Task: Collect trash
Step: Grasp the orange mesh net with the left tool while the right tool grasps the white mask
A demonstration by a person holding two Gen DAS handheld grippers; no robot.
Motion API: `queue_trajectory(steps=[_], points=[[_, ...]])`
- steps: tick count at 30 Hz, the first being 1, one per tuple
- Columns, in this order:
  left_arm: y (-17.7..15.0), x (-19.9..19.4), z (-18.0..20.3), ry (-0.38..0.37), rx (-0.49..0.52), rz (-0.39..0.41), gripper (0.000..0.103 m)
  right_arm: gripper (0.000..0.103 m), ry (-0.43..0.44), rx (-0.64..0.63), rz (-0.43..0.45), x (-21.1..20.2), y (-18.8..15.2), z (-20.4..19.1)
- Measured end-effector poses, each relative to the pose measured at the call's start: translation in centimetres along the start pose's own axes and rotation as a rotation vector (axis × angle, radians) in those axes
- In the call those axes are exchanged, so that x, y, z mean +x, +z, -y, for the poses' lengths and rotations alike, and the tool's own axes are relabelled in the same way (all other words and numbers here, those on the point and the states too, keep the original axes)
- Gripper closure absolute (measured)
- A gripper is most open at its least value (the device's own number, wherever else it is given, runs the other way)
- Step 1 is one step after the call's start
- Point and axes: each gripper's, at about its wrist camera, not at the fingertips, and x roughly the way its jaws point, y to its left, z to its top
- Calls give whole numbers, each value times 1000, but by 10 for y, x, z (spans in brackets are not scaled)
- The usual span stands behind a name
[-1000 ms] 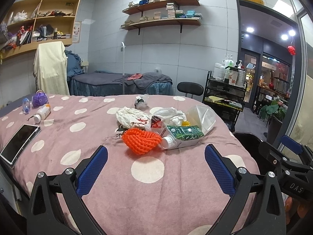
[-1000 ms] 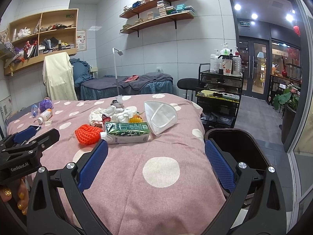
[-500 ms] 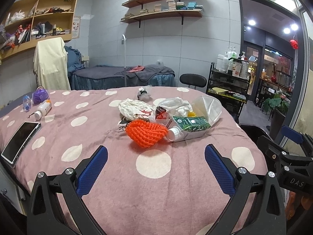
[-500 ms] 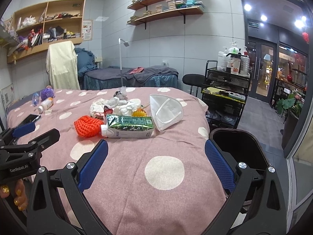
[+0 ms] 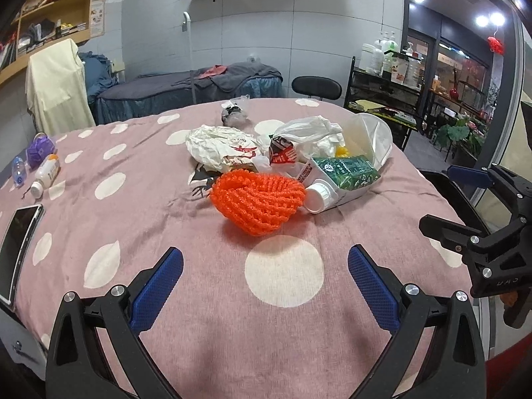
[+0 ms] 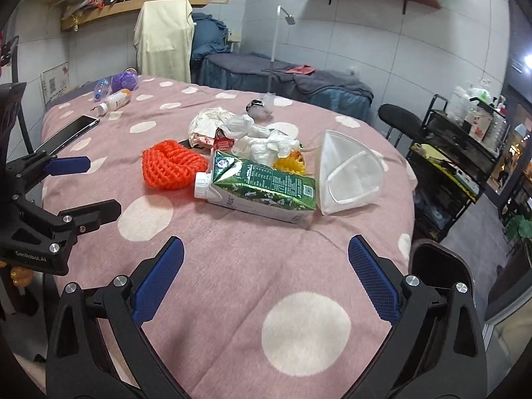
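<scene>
Left wrist view: your left hand-held gripper (image 5: pixel 265 282) is spread wide, empty, near the orange net (image 5: pixel 258 201). Right hand-held gripper (image 6: pixel 266 276) likewise released, near the green carton (image 6: pixel 262 190).

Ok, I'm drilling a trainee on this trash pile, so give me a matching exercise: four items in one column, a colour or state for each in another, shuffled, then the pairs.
Things:
1. foam net
2. carton
3. face mask
4. phone

Descriptions:
A. white, standing on its edge beside the carton
B. green print, lying on its side, white cap on
C. dark screen up, at the table's left edge, apart from the pile
D. orange, nearest the left gripper

Pairs: 1-D, 2-B, 3-A, 4-C
</scene>
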Motion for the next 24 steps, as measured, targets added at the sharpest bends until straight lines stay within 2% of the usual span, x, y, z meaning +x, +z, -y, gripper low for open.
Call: queue_trajectory(steps=[4, 7, 12, 15, 20, 23, 24], points=[[15, 14, -7, -8, 44, -5, 6, 5, -22, -1, -2, 13, 15, 11], [25, 29, -15, -63, 12, -25, 8, 5, -26, 36, -30, 27, 24, 24], [38, 53, -30, -48, -34, -43, 13, 5, -44, 131, -79, 48, 33, 48], [41, 62, -36, -107, -93, -57, 20, 5, -38, 210, -93, 62, 39, 63], [38, 77, -45, -218, -208, -103, 41, 6, -44, 318, -118, 87, 50, 85], [32, 78, -45, -224, -235, -108, 51, 8, -55, 351, -129, 103, 58, 88], [30, 77, -44, -221, -231, -109, 54, 14, -57, 354, -135, 108, 60, 89]])
